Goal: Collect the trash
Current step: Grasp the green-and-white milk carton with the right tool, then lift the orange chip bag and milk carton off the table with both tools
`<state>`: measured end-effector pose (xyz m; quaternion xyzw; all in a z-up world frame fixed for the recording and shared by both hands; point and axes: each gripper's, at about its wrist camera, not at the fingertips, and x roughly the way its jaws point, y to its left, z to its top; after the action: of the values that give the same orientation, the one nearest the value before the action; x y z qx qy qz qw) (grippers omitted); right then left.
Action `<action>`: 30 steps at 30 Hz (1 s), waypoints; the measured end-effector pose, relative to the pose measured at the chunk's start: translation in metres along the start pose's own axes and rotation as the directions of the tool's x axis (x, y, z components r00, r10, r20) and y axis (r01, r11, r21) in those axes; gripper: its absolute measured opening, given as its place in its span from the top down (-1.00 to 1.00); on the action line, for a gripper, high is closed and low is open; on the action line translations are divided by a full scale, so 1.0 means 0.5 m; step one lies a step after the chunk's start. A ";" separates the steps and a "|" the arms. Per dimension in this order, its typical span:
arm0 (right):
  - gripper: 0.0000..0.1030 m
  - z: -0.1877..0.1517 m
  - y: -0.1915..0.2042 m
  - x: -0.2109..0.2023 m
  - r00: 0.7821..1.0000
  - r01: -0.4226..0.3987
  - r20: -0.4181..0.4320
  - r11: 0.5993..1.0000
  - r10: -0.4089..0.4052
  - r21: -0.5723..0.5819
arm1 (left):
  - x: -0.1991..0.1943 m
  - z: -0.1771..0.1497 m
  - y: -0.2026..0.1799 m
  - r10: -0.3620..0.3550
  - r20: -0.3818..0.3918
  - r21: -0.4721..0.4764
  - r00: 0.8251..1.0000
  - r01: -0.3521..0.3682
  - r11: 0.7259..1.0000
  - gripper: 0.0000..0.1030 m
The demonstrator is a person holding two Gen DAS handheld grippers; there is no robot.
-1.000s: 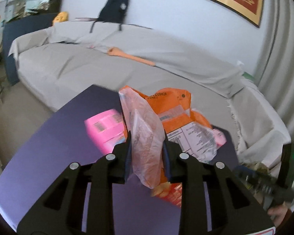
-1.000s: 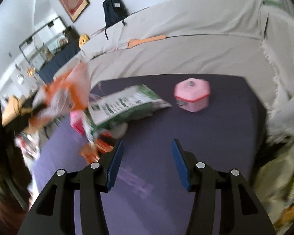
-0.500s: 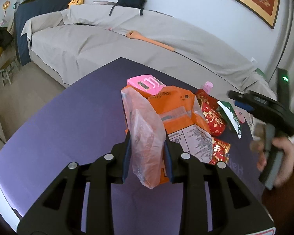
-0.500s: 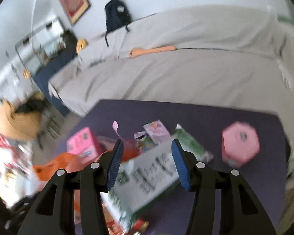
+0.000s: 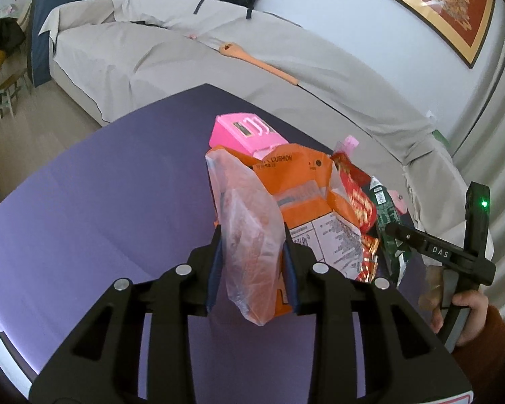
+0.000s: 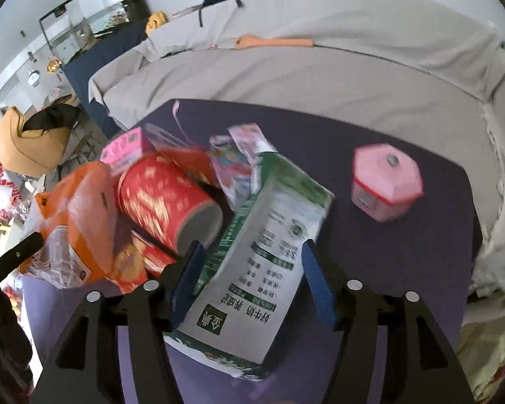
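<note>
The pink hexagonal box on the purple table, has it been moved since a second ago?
Cannot tell. The pink hexagonal box sits on the purple table near its sofa-side edge, as before, untouched. Its shift in the right wrist view could come from the camera swinging.

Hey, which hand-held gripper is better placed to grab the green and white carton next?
Right. The right hand-held gripper has just been opening and already straddles the green and white carton, while the left hand-held gripper is occupied, clamped on a translucent plastic bag.
</note>
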<state>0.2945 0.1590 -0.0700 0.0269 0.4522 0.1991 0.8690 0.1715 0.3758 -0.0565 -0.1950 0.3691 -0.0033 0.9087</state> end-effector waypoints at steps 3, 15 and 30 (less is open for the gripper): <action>-0.23 -0.003 -0.015 0.005 1.000 -0.025 0.002 0.999 0.025 0.047 | -0.001 -0.004 -0.003 0.003 -0.003 0.000 1.000 -0.003 1.000 0.44; -0.32 -0.043 -0.020 0.022 0.995 0.022 -0.095 0.999 -0.020 0.026 | -0.013 -0.019 -0.016 -0.016 -0.012 0.042 1.000 0.017 0.999 0.44; -0.52 -0.084 -0.030 -0.022 0.987 0.026 -0.157 0.997 -0.039 -0.078 | 0.000 -0.036 -0.061 -0.058 -0.046 0.059 0.997 0.060 0.996 0.37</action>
<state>0.2603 0.1353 -0.0897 -0.0294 0.5125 0.2034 0.8338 0.1635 0.3412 -0.0575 -0.1782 0.3828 -0.0454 0.9054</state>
